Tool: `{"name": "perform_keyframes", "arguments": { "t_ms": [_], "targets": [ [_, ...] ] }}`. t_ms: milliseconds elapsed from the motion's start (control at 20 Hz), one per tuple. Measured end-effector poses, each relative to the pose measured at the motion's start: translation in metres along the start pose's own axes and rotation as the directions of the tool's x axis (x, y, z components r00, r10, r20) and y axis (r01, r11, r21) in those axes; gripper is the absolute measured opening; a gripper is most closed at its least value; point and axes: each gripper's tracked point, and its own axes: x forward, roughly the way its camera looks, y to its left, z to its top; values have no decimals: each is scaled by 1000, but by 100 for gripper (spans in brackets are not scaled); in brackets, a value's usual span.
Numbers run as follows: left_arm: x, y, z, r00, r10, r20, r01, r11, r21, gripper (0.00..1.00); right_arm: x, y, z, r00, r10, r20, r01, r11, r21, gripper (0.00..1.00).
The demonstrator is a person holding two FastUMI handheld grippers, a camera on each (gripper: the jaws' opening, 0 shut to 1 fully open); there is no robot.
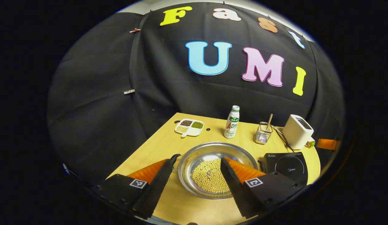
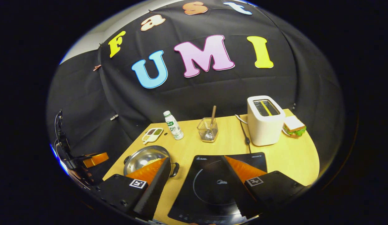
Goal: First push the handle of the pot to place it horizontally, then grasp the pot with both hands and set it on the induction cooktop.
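Observation:
A shallow steel pot [image 1: 212, 150] holding yellow beans sits on the wooden table [image 1: 168, 140], with small dark handles at its left [image 1: 175, 157] and right [image 1: 260, 163]. The black induction cooktop [image 1: 286, 167] lies just right of it. My left gripper [image 1: 198, 161] hovers open above the pot's near side, one fingertip by the left handle, the other over the beans. In the right gripper view, my right gripper [image 2: 195, 160] stands open above the cooktop [image 2: 217, 184]; the pot [image 2: 143, 156] is to its left. The left gripper [image 2: 93, 159] shows at far left, apart from the pot.
Along the back stand a divided dish of beans [image 1: 189, 126], a plastic bottle [image 1: 232, 122], a wire basket with a stick [image 1: 263, 132] and a white toaster [image 2: 264, 120] with its cable [image 2: 244, 131]. A sandwich [image 2: 294, 126] lies beside the toaster.

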Motion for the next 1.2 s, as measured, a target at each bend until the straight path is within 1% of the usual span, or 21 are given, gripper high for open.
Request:
{"name": "perform_keyframes", "arguments": {
  "t_ms": [100, 250, 350, 550, 800, 950, 1200],
  "targets": [
    [17, 19, -4, 999, -41, -10, 41, 999, -9, 98, 17, 20, -8, 1000, 3, -23, -3, 999, 35, 98],
    [43, 48, -12, 997, -75, -31, 73, 996, -51, 98, 46, 42, -29, 998, -9, -68, 13, 998, 55, 99],
    [63, 65, -25, 994, -89, -61, 84, 993, -78, 95, 65, 49, -47, 995, -32, -99, 37, 998, 55, 98],
    [98, 84, -48, 985, -139, -106, 125, 983, -134, 96, 95, 59, -86, 985, -58, -163, 74, 992, 100, 99],
    [129, 83, -66, 970, -198, -138, 172, 968, -183, 95, 132, 63, -127, 971, -86, -225, 113, 987, 112, 99],
    [149, 81, -78, 962, -220, -161, 190, 964, -183, 95, 152, 68, -142, 967, -87, -240, 121, 984, 134, 99],
    [168, 70, -95, 939, -285, -192, 243, 946, -213, 95, 169, 67, -167, 957, -107, -269, 148, 980, 134, 99]
  ]
}}
